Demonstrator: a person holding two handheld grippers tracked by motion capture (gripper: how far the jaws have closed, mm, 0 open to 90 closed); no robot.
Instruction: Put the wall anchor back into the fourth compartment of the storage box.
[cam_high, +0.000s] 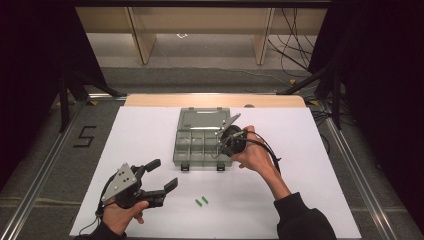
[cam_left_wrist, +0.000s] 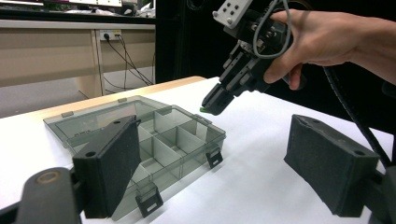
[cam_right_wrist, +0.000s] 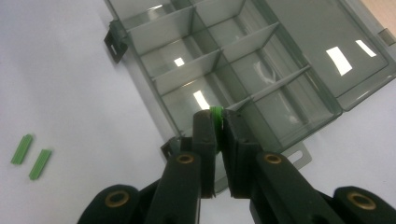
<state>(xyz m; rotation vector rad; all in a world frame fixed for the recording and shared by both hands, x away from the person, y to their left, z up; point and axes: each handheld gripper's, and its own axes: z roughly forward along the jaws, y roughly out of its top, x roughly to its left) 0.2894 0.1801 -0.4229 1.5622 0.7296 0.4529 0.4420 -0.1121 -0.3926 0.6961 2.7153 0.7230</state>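
Right gripper (cam_right_wrist: 217, 122) clamps one green piece (cam_right_wrist: 215, 114) above the open organizer box (cam_high: 204, 145). Two green pieces (cam_high: 201, 201) left on the table. Left gripper (cam_high: 162, 176) open, empty.

A lab recording bay; black curtains (cam_high: 30, 60), floor cables (cam_high: 292, 47), a taped number (cam_high: 85, 136), bare desks (cam_high: 200, 22).

Glossy translucent smoky plastic box (cam_high: 202, 142) — matt white table cover (cam_high: 300, 200), matt foam-padded left claw (cam_left_wrist: 224, 177).
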